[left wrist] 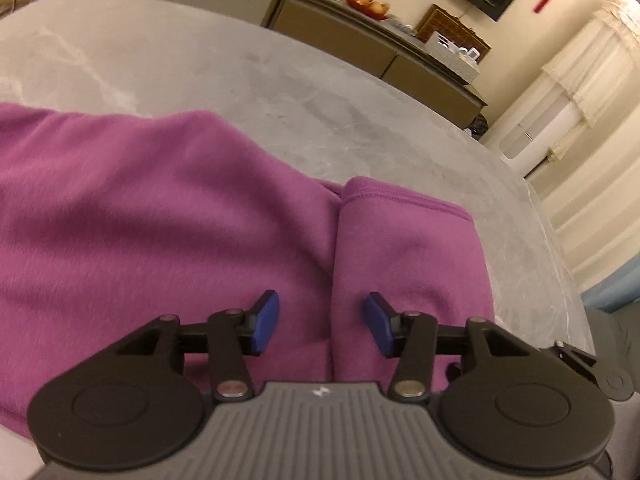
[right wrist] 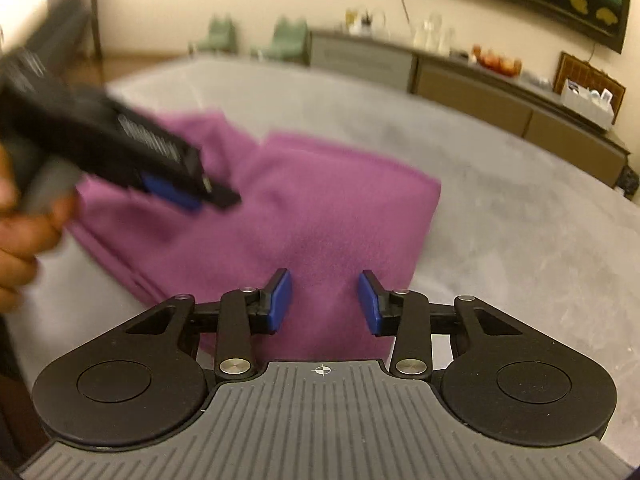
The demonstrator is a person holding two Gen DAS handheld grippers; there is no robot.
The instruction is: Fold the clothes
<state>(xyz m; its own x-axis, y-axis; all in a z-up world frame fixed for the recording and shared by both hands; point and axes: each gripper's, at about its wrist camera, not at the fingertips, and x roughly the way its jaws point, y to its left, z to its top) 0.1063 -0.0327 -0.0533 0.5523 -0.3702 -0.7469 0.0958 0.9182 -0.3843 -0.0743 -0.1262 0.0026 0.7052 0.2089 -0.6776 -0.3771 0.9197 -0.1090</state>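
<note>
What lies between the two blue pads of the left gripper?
Only the purple garment below the open left gripper; a fold crease runs there, in the left wrist view.

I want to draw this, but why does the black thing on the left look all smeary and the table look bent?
In the right wrist view the left gripper and the hand holding it are smeared by motion blur, while the purple garment stays fairly sharp. In both wrist views the fisheye lens bends the table edge into a curve; the light is warm and yellowish.
</note>
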